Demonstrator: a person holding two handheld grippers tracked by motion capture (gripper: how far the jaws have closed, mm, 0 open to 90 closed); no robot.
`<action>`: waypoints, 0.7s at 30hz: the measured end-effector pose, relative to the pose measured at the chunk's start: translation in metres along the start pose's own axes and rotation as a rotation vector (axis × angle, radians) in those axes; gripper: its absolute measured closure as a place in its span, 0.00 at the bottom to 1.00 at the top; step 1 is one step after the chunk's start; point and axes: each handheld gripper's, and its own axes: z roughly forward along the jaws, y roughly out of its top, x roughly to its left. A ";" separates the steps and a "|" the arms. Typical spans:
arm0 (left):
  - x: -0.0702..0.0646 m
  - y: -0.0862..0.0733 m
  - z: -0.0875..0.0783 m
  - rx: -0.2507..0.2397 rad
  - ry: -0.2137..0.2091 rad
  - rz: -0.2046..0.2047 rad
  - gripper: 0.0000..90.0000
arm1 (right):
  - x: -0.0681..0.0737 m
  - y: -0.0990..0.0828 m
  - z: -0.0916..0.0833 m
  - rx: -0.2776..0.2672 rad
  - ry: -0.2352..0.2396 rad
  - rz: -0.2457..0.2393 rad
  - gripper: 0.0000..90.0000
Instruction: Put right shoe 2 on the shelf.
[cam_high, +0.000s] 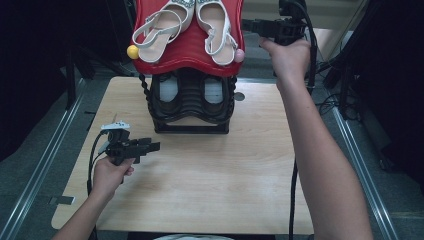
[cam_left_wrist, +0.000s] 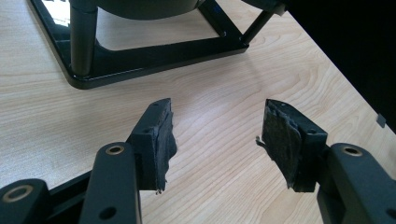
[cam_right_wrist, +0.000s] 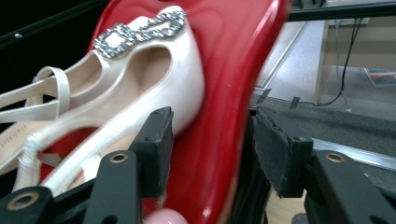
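A shoe rack's red top shelf (cam_high: 190, 52) carries a pair of cream slingback shoes (cam_high: 216, 25) with sparkling buckles. My right gripper (cam_high: 246, 24) is raised at the shelf's right edge and points left. In the right gripper view it (cam_right_wrist: 210, 140) is open. Its jaws straddle the red shelf's rim (cam_right_wrist: 224, 93), and one jaw is over the nearer shoe (cam_right_wrist: 140, 93). The pads press on nothing. My left gripper (cam_high: 155, 146) hovers low over the wooden table (cam_high: 210, 175), left of the rack. It (cam_left_wrist: 217, 140) is open and empty.
The rack's black lower shelf holds two dark shoes with pale insoles (cam_high: 170, 90). Its black base frame (cam_left_wrist: 154, 60) stands on the table ahead of my left gripper. A yellow knob (cam_high: 132, 51) and a pink knob (cam_high: 239, 55) cap the red shelf's front corners.
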 end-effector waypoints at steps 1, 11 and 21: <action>0.000 0.000 0.000 0.004 -0.001 0.000 0.48 | -0.002 -0.001 -0.001 0.000 -0.001 0.004 0.54; 0.000 0.000 0.000 0.010 -0.005 0.004 0.48 | -0.025 -0.027 -0.010 0.013 -0.022 0.021 0.54; 0.000 0.000 0.000 0.004 -0.001 0.000 0.48 | -0.039 -0.061 -0.015 0.022 -0.016 0.036 0.54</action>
